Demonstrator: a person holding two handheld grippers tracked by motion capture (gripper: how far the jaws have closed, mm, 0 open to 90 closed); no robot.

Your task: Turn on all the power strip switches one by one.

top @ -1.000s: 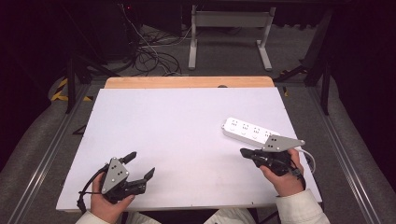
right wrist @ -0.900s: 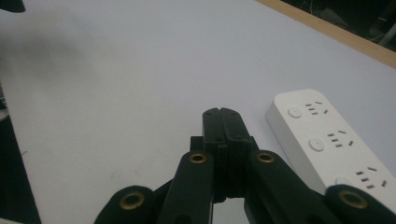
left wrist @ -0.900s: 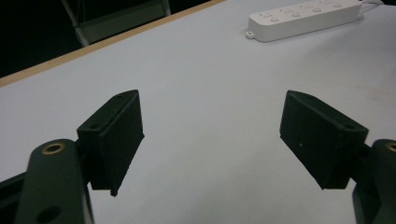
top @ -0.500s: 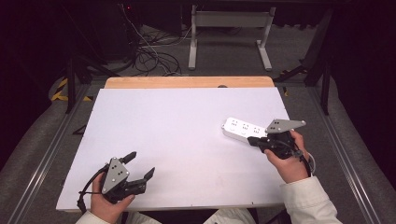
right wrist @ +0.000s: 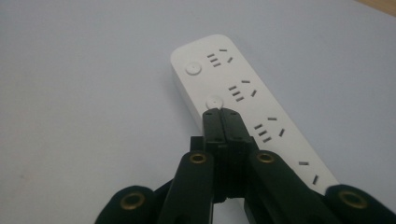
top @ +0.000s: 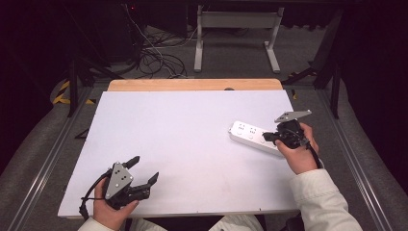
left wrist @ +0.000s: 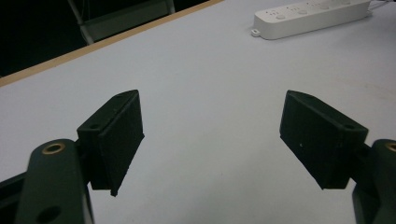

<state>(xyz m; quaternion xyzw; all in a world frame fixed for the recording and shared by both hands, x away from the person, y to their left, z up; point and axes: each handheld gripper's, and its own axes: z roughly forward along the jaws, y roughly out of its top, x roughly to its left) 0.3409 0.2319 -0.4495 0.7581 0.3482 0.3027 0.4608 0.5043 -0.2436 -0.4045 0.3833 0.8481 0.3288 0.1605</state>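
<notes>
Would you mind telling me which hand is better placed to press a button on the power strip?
Right. Its shut tongs hover just over the power strip, beside a round button; the left tongs stand open, far across the table.

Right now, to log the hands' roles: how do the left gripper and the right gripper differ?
The left gripper has its jaws spread wide; the right gripper has its shut. The left sits over bare table; the right's tips are over the white power strip. Both are black and hand-held.
</notes>
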